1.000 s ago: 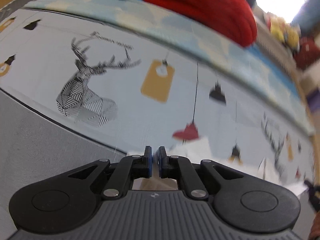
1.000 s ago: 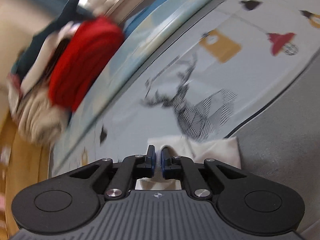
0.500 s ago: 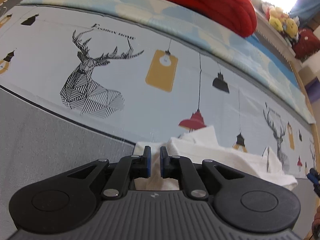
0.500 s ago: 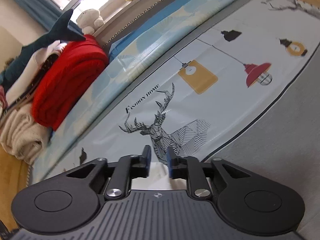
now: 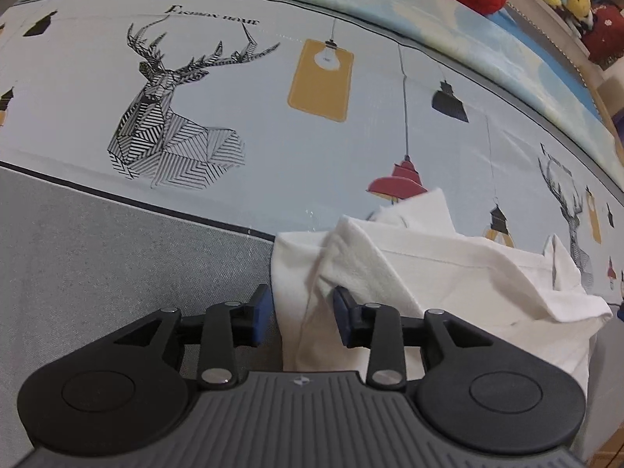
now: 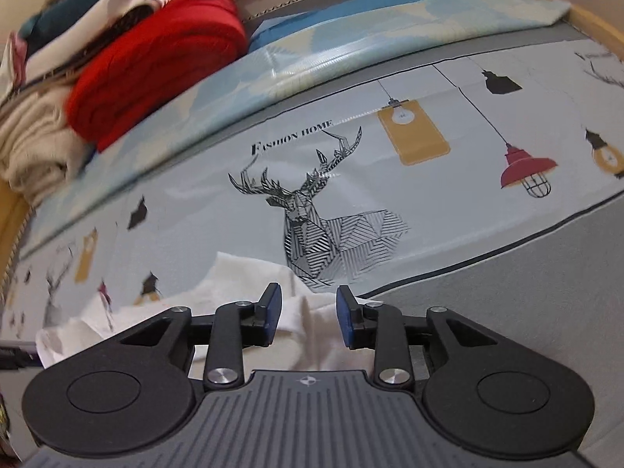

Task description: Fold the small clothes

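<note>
Change: half a second ago both pairs of blue-padded fingers stood close together over the cloth; both have since spread wide.
Left gripper (image 5: 300, 314): released, jaws apart. The near left corner of the white garment (image 5: 429, 273) lies in the gap, with neither pad seen pressing it.
Right gripper (image 6: 308, 314): released too, jaws apart, with a rumpled part of the white garment (image 6: 249, 277) under and between them.
Garment position: it lies in loose folds at the near side of the bed sheet (image 5: 273, 136), across the dark line where the printed band meets the plain grey band.
Garment edges: in the left wrist view its left edge runs straight away from the gripper, a folded flap crosses the top, and a soft corner hangs at the far right.
Sheet print: a striped deer head (image 5: 171, 124) lies far left of the garment; a yellow lamp tag (image 5: 321, 78) and a red hanging lamp (image 5: 396, 185) lie beyond it.
Open room: bare grey sheet spreads left of the garment, and printed sheet stretches to the far edge.
Far edge: a light blue patterned cover (image 6: 312, 62) borders the sheet, and a folded red blanket (image 6: 156, 74) rests on a pile of other cloth at far left in the right wrist view.
</note>
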{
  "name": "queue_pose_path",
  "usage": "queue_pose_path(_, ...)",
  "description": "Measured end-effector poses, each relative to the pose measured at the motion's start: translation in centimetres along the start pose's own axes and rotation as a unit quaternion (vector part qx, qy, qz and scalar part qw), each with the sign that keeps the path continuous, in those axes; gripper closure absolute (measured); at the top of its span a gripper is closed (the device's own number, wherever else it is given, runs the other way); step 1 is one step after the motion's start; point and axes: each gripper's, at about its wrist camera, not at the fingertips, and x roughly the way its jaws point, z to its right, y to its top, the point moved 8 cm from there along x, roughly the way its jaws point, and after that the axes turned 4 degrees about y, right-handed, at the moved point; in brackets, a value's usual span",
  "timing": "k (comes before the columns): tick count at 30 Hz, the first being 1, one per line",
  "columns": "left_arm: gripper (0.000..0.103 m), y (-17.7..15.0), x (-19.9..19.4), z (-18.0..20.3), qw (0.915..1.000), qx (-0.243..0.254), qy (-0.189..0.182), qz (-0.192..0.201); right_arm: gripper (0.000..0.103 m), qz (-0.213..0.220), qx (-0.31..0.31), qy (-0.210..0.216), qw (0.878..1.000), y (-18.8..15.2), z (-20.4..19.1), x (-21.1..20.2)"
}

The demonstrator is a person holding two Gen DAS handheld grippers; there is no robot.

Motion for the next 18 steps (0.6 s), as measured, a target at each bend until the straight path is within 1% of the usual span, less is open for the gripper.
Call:
queue_pose_path(2, 0.062, 0.2, 0.2, -0.2, 1.0, -0.008, 0.0, 0.002, 0.068, -0.009, 0.002, -0.001, 1.0, -0.1, 0.6, 0.2)
queue_pose_path(4, 0.062, 0.3, 0.6, 0.0, 1.0, -0.001, 0.001, -0.003, 0.067, -0.025, -0.01, -0.014, 1.0, -0.5, 1.1, 0.6)
queue_pose_path(7, 0.062, 0.6, 1.0, 0.8, 0.9998, 0.017, 0.005, 0.003, 0.067, -0.05, -0.059, -0.034, 0.996, -1.6, 1.1, 1.4)
queue_pose_path(8, 0.062, 0.8, 1.1, 1.1, 0.9998, 0.019, 0.0, 0.006, 0.067, -0.059, -0.081, -0.034, 0.994, -2.1, 0.7, 1.6)
queue_pose_path(11, 0.06, 1.4, 1.2, 2.1, 0.9995, 0.02, -0.017, 0.018, 0.067, -0.073, -0.119, -0.025, 0.99, -2.9, -0.3, 2.1)
queue_pose_path(15, 0.053, 2.2, 1.3, 3.2, 0.9987, 0.024, -0.027, 0.035, 0.067, -0.074, -0.14, -0.014, 0.987, -3.0, -1.4, 2.5)
queue_pose_path(18, 0.053, 2.6, 1.7, 3.6, 0.9986, 0.026, -0.028, 0.038, 0.067, -0.069, -0.147, -0.006, 0.987, -2.8, -2.0, 2.7)
